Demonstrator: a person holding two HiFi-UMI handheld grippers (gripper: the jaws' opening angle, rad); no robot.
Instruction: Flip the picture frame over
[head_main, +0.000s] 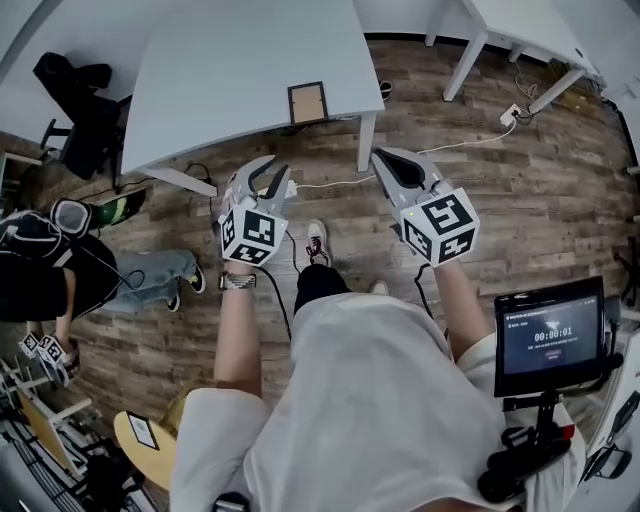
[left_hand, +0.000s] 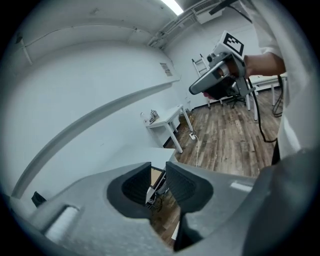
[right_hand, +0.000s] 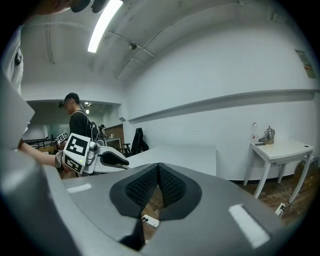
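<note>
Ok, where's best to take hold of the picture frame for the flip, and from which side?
Take the picture frame by its near border rail, coming in low from your side of the table. It lies flat, close to that near edge, so only the thin rim offers a pinch; the left gripper, open and empty, looks best placed.

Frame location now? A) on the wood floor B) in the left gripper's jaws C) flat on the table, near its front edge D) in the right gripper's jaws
C: the picture frame lies on the table by its edge; the left gripper and right gripper are short of it.
</note>
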